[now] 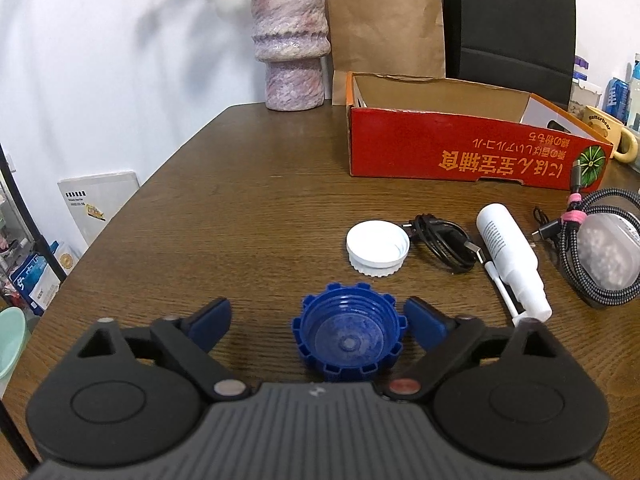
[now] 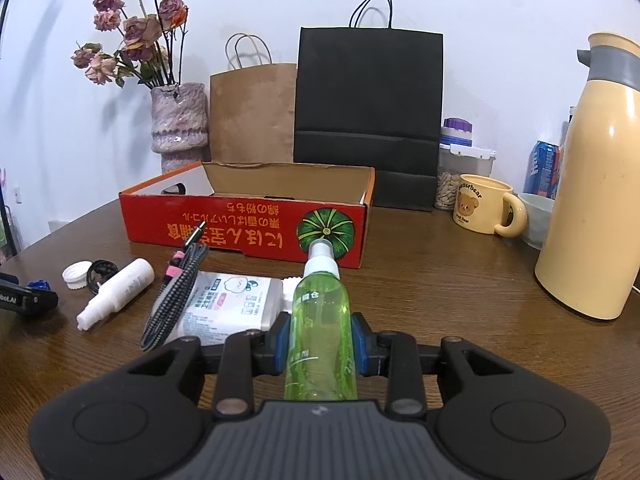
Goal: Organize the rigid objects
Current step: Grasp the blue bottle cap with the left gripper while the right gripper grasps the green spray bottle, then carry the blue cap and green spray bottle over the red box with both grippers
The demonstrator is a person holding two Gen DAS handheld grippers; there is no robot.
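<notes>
My left gripper (image 1: 316, 320) is open, its blue fingers either side of a blue ribbed cap (image 1: 348, 338) that lies upside down on the wooden table; the right finger is close to the cap, the left one apart. A white cap (image 1: 378, 248) and a white spray bottle (image 1: 510, 258) lie beyond it. My right gripper (image 2: 320, 344) is shut on a green spray bottle (image 2: 320, 320), nozzle pointing toward the open red cardboard box (image 2: 248, 220). The left gripper (image 2: 24, 300) shows at the left edge of the right wrist view.
A braided cable (image 2: 176, 292) lies on a wipes packet (image 2: 232, 304), and a black cable (image 1: 444, 240) lies by the white cap. A vase (image 2: 180, 124), paper bags (image 2: 368, 108), bear mug (image 2: 484, 208) and cream thermos (image 2: 592, 184) stand behind and right. The table edge (image 1: 120, 216) runs along the left.
</notes>
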